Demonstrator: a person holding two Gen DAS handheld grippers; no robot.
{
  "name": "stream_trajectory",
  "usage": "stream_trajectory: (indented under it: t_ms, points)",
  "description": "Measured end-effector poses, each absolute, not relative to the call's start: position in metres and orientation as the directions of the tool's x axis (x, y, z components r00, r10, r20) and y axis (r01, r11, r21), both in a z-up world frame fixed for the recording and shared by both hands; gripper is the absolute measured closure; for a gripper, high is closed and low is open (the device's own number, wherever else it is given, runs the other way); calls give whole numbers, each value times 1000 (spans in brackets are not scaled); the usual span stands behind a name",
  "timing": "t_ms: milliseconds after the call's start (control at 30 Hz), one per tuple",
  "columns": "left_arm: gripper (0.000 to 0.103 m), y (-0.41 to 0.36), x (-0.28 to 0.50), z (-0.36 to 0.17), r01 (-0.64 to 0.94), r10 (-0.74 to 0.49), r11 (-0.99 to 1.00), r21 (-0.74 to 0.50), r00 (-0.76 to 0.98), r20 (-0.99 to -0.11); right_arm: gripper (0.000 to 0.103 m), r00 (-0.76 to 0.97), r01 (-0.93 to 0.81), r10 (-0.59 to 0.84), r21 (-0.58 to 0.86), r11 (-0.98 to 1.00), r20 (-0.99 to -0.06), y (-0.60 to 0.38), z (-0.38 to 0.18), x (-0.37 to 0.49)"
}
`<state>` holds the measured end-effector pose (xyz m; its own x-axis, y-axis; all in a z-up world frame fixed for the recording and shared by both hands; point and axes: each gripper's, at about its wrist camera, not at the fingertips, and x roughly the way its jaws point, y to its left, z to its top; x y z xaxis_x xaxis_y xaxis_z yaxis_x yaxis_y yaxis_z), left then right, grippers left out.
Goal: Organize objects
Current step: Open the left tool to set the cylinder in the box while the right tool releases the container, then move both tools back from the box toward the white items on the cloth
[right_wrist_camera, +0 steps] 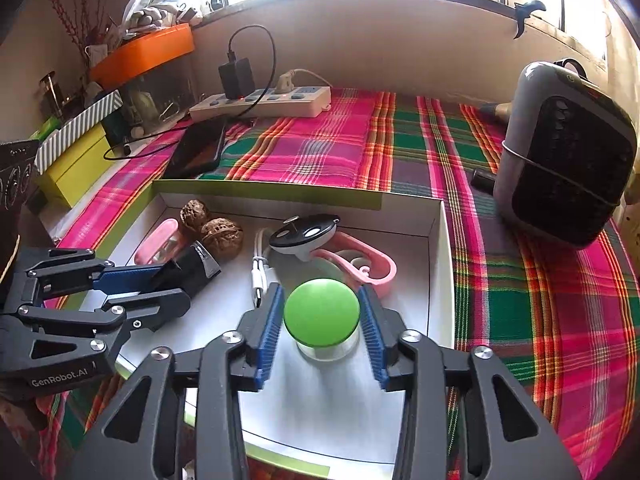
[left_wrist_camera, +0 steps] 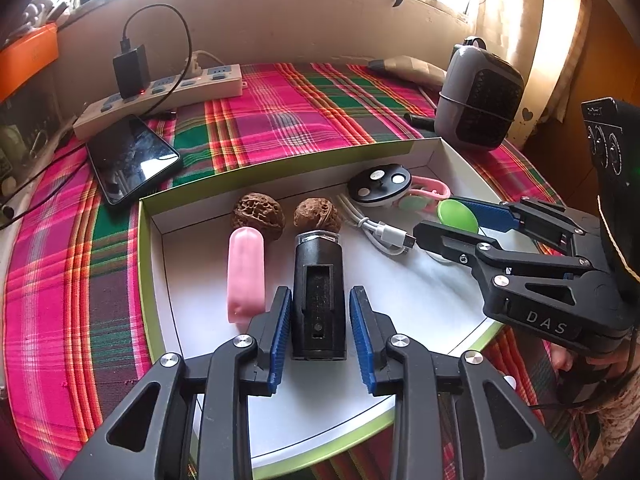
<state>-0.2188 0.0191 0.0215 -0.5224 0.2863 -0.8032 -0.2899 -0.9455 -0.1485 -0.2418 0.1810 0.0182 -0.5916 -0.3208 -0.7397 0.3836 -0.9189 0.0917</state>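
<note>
Inside the shallow white box (left_wrist_camera: 452, 168) with the lime-green rim, on the plaid-covered table (right_wrist_camera: 340, 140), both grippers are at work. The left gripper (left_wrist_camera: 319, 332) straddles a black cylindrical device (left_wrist_camera: 319, 292) lying on the box floor; its blue pads stand just off the device's sides with a thin gap on each, so the jaws are open rather than clamping. Just left of the device lies a pink capsule-shaped case (left_wrist_camera: 246, 276), and at its far end sit two walnuts (left_wrist_camera: 286, 216). The right gripper (right_wrist_camera: 322, 320) brackets a small jar with a green lid (right_wrist_camera: 322, 314), standing upright near the box's right wall; the pads look slightly clear of the lid, though motion blur makes contact hard to rule out. Beyond the jar, toward the box's far wall, are a white USB cable (right_wrist_camera: 259, 276), a black-and-white disc-shaped gadget (right_wrist_camera: 304, 236) and a pink clip (right_wrist_camera: 360, 260). Outside the box's far-left corner lies a phone (left_wrist_camera: 132, 158).
</note>
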Motion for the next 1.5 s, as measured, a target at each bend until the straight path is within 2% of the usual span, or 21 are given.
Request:
stream_trajectory:
  t_ms: [267, 400, 1100, 1500]
  points:
    - [71, 20, -215, 22, -293, 295, -943, -157, -521, -801, 58, -591, 378, -340, 121, -918, -731, 183, 19, -238]
    - [70, 21, -207, 24, -282, 285, -948, -150, -535, -796, 46, -602, 377, -354, 136, -916, -716, 185, 23, -232]
    - [69, 24, -151, 49, -257, 205, -966, -40, -656, -727, 46, -647, 361, -393, 192, -913, -653, 192, 45, -187]
    - [69, 21, -123, 54, -248, 209, -967, -51, -670, -713, 46, -669, 375, -399, 178, -910, -627, 193, 57, -152]
